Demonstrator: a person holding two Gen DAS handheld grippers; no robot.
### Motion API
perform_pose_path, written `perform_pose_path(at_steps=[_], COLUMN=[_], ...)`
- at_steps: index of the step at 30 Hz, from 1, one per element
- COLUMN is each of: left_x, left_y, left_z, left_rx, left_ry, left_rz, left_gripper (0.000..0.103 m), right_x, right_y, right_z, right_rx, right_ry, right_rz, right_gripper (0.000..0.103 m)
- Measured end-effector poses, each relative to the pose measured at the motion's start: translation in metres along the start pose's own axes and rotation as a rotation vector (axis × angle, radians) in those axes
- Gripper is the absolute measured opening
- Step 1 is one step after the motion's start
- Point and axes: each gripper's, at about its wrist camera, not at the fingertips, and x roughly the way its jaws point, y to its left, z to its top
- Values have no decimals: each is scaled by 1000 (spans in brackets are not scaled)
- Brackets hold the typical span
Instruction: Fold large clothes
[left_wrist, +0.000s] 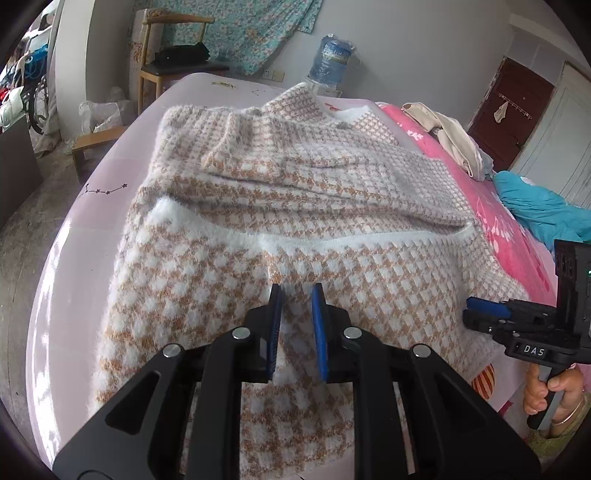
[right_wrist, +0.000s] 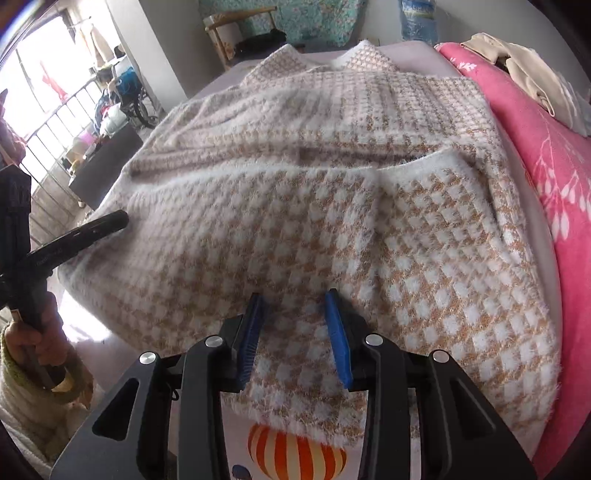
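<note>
**Hem fold laid down, both grippers clear of the knit**

Left wrist view: the left gripper (left_wrist: 296, 291) hangs just above the near part of the houndstooth sweater (left_wrist: 295, 206), its blue pads a narrow gap apart with nothing between them. The garment spreads ahead of it across the bed (left_wrist: 66, 258), with one sleeve laid across the chest further ahead and the near part turned up so a white edge runs crosswise just beyond the fingertips. The right gripper (left_wrist: 480, 310) sits off to its right at the sweater's edge, held by a hand (left_wrist: 546, 391); from here I cannot tell how far it is open.

Right wrist view: the right gripper (right_wrist: 295, 299) stands open wider than the left one, empty, directly over the near hem of the sweater (right_wrist: 314, 206). The left gripper (right_wrist: 85, 229) shows to its left, over the sweater's left edge.

Judgement: a fold looks just finished. The next move probably calls for closing both grippers on the near folded edge, apart from each other, and carrying it forward evenly so the sleeve stays tucked.

Count: one sweater, two grippers, one pink blanket (right_wrist: 546, 177) to the right, one cream garment (left_wrist: 450, 136) far right ahead, one wooden chair (left_wrist: 173, 51) beyond the bed.
</note>
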Motion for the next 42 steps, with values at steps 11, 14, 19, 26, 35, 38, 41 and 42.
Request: perform_pose_path(at_steps=[11,14,19,26,35,38,41,42], left_x=[-35,-15,-15,-15,-51,-53,-52,-50], left_y=[-24,-34,-33,-28,2,21,37,41], left_z=[-31,-47,-46,-45,-26,-19,-11,-8], left_rx=[92,128,110,76,30,-12,-31,-39], left_ry=[44,100,80,79,-44,-52,-54,-56], left_rz=[-114,-20,-10,-21,61,128,206,216], left_gripper=[42,42,44,44,50,50,50,50], right_x=[-29,-11,-28,-6,-45,-56,-59,-59], right_y=[36,39,46,50,20,-13,-44,-54], right_z=[-26,-37,-31,-43,-27,-21,-14,-11], right_rx=[-122,-129,-137,-181,-107,-28,44,63], right_ry=[-4,16,-16,2,-73,-118,-125,-131], right_rz=[17,-29,-28,-63,-72,-104,-152,-152], right_gripper=[50,55,55,68,75,76,76,76])
